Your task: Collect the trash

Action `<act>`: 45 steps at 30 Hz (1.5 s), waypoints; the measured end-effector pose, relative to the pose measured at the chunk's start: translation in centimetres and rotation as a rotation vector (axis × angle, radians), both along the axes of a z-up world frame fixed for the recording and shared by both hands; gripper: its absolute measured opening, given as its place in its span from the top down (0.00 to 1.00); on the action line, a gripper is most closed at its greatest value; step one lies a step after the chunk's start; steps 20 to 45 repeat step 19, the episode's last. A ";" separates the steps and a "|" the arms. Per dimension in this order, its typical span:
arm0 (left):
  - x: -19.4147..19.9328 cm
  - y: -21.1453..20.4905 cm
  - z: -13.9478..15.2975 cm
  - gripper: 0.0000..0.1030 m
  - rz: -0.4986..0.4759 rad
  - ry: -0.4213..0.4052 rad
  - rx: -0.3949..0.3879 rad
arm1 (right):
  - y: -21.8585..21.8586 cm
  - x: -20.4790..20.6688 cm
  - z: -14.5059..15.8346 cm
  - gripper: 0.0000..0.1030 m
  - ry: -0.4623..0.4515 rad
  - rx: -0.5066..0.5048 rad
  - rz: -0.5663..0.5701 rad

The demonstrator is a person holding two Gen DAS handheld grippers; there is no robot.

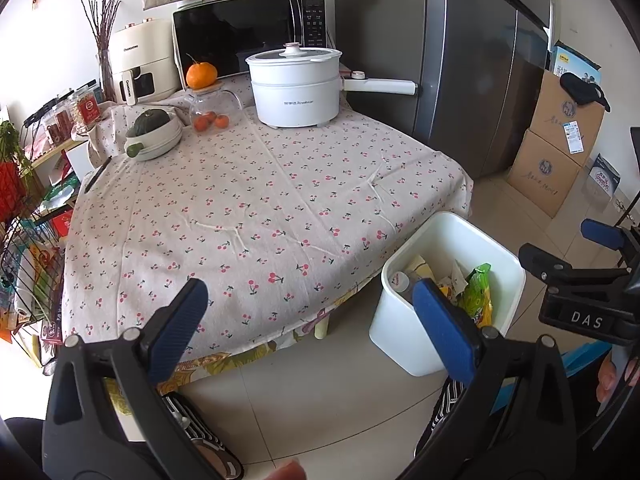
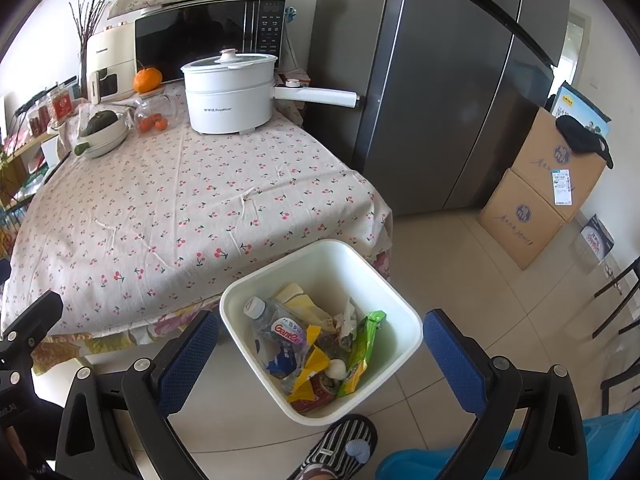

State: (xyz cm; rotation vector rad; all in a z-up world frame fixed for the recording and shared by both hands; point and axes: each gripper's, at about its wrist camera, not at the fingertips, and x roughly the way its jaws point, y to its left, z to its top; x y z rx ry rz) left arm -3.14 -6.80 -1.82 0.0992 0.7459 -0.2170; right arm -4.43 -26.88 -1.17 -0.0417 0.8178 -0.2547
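Note:
A white square trash bin stands on the tiled floor at the table's near corner; it also shows in the left wrist view. Inside lie a crushed plastic bottle, a green snack bag, yellow wrappers and a white crumpled ball. My right gripper is open and empty, held just above the bin. My left gripper is open and empty over the table's front edge, left of the bin. The right gripper's body shows at the right of the left wrist view.
The table with cherry-print cloth carries a white electric pot, a microwave, a glass jar of oranges and a bowl with a squash. A grey fridge and cardboard boxes stand right. My striped slipper is by the bin.

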 end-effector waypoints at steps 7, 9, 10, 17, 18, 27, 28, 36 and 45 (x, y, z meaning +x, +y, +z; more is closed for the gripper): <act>0.0 0.0 0.0 0.01 0.002 0.003 -0.002 | 0.0 0.0 0.0 0.00 0.000 -0.001 -0.001; 0.1 0.0 -0.1 0.01 0.003 0.007 -0.004 | 0.0 0.0 0.0 0.00 0.000 0.001 0.000; 0.1 0.0 -0.1 0.01 0.003 0.012 -0.006 | 0.0 0.0 0.0 0.00 -0.001 0.001 0.000; 0.8 0.4 -0.5 0.01 -0.006 0.087 -0.057 | 0.2 0.3 0.0 0.00 -0.007 0.002 0.007; 1.1 0.5 -0.6 0.01 0.001 0.088 -0.062 | 0.2 0.5 0.0 0.00 -0.003 0.003 0.007; 1.5 0.7 -0.6 0.01 0.007 0.091 -0.061 | 0.3 0.7 -0.1 0.00 -0.003 0.005 0.004; 1.5 0.7 -0.6 0.01 0.007 0.091 -0.061 | 0.3 0.7 -0.1 0.00 -0.003 0.005 0.004; 1.5 0.7 -0.6 0.01 0.007 0.091 -0.061 | 0.3 0.7 -0.1 0.00 -0.003 0.005 0.004; 1.5 0.7 -0.6 0.01 0.007 0.091 -0.061 | 0.3 0.7 -0.1 0.00 -0.003 0.005 0.004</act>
